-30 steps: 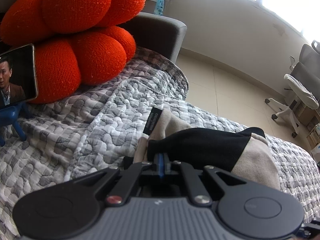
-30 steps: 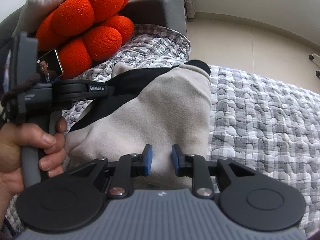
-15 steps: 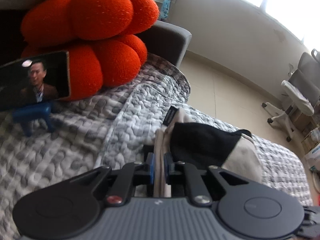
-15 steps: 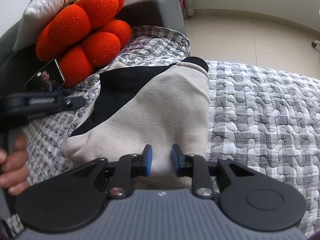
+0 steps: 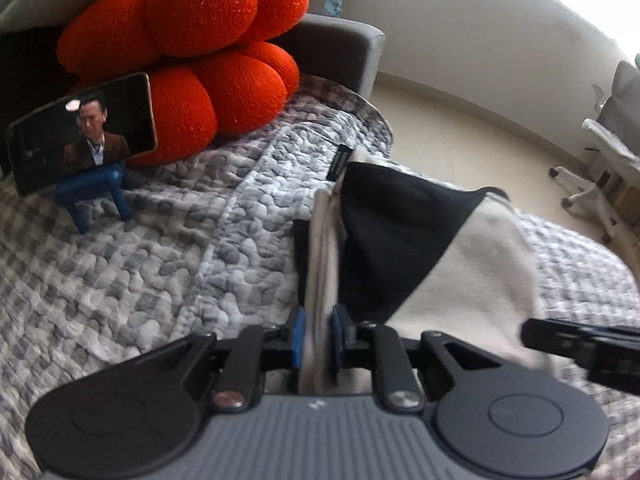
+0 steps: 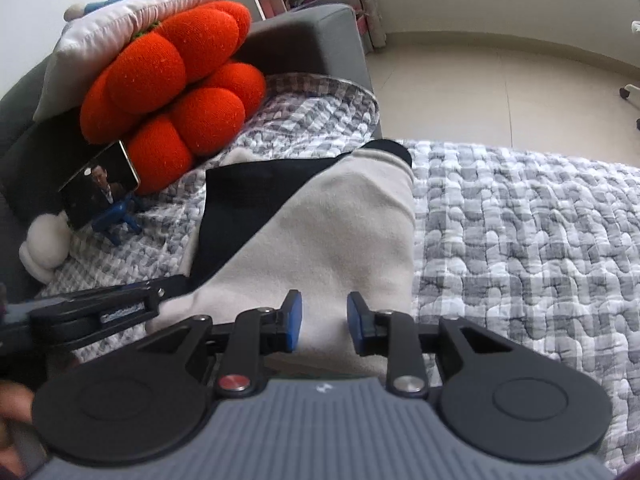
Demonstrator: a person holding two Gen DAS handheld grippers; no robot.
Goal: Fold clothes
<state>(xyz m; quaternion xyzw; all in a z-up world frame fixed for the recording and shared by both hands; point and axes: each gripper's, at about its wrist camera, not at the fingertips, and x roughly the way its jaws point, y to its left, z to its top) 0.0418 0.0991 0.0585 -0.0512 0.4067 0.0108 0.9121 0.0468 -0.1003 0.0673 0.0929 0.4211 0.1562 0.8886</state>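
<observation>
A folded beige and black garment (image 5: pixel 460 264) lies on the grey quilted bedspread (image 5: pixel 160 264). My left gripper (image 5: pixel 318 338) is at the garment's near left edge. Its jaws are opening, with a thick beige fold standing between the blue pads and touching both. In the right wrist view the garment (image 6: pixel 340 240) stretches away from my right gripper (image 6: pixel 325 320). That gripper hangs open over the garment's near beige end, the cloth lying smooth in the gap. One of the left gripper's fingers (image 6: pixel 120 308) shows low at the left.
An orange knitted cushion (image 5: pixel 192 60) leans on the grey sofa arm (image 5: pixel 340 52). In front of it a phone (image 5: pixel 84 132) playing a video stands on a blue holder (image 5: pixel 96 196). Tiled floor (image 6: pixel 500 80) and an office chair (image 5: pixel 604 148) lie beyond the bed's edge.
My left gripper has drawn back along the garment's left edge, and its jaws have parted from shut to a narrow gap around the fold. In the right view it dropped to the lower left.
</observation>
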